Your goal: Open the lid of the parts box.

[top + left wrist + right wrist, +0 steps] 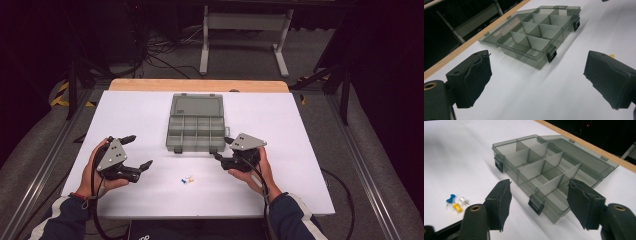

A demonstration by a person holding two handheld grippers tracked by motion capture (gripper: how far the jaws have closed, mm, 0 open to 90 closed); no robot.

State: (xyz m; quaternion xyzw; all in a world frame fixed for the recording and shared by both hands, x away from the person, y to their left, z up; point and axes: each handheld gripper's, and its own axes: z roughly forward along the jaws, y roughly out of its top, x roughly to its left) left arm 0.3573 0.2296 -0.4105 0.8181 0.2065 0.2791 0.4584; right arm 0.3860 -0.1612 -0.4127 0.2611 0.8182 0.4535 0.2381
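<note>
A lab or recording studio: dark walls, tangled black cables on the floor (150,50), metal frame rails (45,165), a white-topped desk (300,150).

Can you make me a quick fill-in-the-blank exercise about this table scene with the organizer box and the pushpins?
1. The lid of the grey organizer box is ____.
2. The number of pushpins lying on the white table is ____.
3. The left gripper and right gripper both have their fingers ____.
4. The compartments of the box hold ____.

Missing words: open; three; open; nothing
</note>
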